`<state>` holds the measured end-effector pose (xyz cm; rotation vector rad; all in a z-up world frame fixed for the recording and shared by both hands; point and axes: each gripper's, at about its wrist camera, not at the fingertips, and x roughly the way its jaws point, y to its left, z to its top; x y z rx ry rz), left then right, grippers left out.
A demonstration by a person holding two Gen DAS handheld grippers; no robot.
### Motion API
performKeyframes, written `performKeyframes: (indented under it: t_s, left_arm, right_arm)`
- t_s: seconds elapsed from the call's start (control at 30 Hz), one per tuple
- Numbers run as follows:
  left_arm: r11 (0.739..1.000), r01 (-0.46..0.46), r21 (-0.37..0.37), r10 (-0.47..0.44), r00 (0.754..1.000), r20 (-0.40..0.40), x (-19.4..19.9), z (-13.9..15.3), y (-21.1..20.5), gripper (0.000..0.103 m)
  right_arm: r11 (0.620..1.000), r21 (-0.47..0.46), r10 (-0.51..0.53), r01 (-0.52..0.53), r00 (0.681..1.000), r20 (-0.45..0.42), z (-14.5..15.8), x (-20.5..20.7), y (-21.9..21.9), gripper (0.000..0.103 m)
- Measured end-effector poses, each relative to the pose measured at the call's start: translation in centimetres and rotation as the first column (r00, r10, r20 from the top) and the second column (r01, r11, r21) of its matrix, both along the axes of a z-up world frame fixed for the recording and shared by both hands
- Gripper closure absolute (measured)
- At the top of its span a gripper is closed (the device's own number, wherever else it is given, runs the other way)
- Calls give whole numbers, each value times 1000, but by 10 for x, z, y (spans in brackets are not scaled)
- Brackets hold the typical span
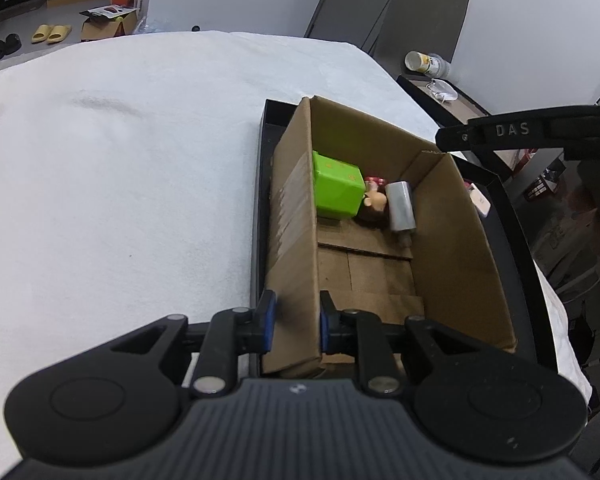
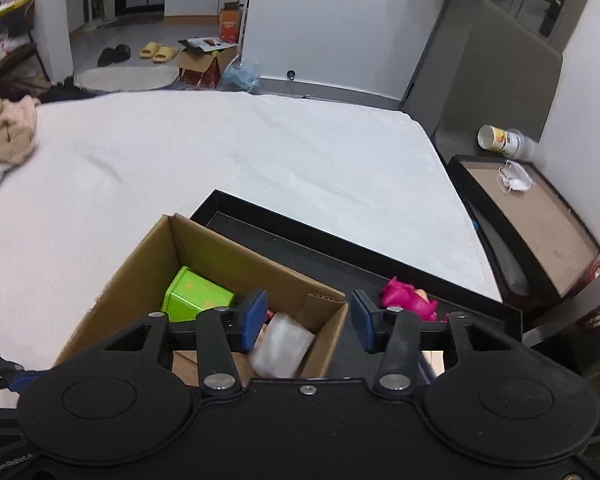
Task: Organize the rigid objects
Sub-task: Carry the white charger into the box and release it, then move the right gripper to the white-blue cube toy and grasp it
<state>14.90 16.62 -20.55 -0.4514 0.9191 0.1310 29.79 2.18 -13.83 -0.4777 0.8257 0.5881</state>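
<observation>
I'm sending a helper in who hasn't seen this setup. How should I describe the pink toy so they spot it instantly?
On the white bed lies a black tray holding a cardboard box. The pink toy sits in the tray outside the box, beyond its right wall. It's the only magenta item; the green cube is inside the box.

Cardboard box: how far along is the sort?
Done: green block, small doll and silver cylinder lie in the cardboard box. In hand: left hand-held gripper straddles its wall; right hand-held gripper open, empty. Left: pink toy in the black tray.

Open room in cardboard box's (image 1: pixel 452 240) near half — green block (image 1: pixel 336 190), silver can (image 1: pixel 400 206) beyond.
</observation>
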Motion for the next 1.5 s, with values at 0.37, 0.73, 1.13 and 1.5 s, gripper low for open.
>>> performKeyframes:
  t_s: [0.37,0.73,1.13,1.5]
  left_arm:
    - [1000,1,2,-1,1000,-4,0,0,0,83]
    - [999,1,34,0,1000,-26,4,1,-6,84]
    - [997,4,72,-1,999,-37,5,4,-13,84]
    - [995,1,95,5,999,-54,9,4,-19,85]
  right_arm:
    - [1000,-3,-27,27,1000,9,0,6,-38,56]
    - [998,-1,-69,69,998,-9,-8,16,-81,53]
    - [994,64,-90,93,995,-50,-27,24,-122,45]
    - [978,146,-140,151,986,-88,-58,38,-156,44]
